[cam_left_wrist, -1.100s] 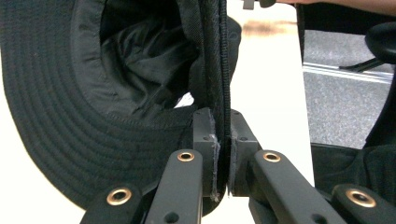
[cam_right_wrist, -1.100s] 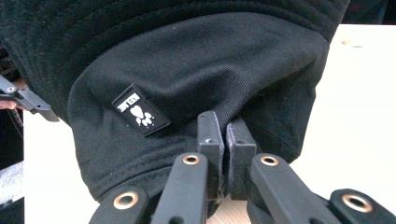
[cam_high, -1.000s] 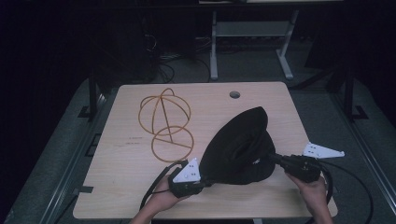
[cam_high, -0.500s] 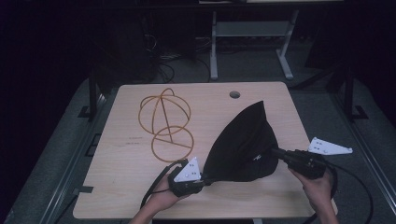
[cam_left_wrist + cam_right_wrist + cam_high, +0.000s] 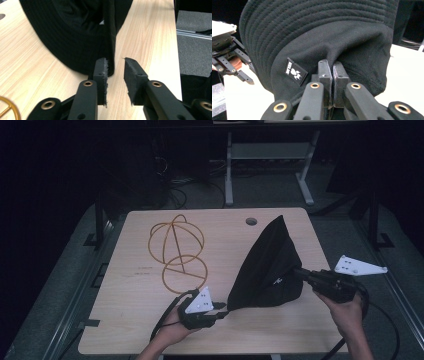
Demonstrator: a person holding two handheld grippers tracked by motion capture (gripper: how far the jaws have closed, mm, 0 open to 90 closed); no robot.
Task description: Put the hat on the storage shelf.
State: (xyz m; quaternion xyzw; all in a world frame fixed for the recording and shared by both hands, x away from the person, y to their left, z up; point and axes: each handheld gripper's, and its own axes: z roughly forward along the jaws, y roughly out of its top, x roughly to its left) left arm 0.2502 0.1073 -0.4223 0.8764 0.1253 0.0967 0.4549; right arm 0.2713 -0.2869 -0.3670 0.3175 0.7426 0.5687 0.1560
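Left gripper, nearest me at the front edge of the pale wooden desk: its jaws have just been opening and now stand parted, the brim edge of the black fabric bucket hat just ahead of the pads and loose of them. I read this as a release.

Right gripper: jaws pinched tight on the hat's cloth near the small white-printed label. Against the earlier frames, the hat has risen from a slump into a tall tilted cone, its lower edge on or near the desk.

So the hat now hangs from my right gripper alone; I judge the left is free to regrasp.

Farther back, the orange wire frame of loops lies flat, untouched, well apart.
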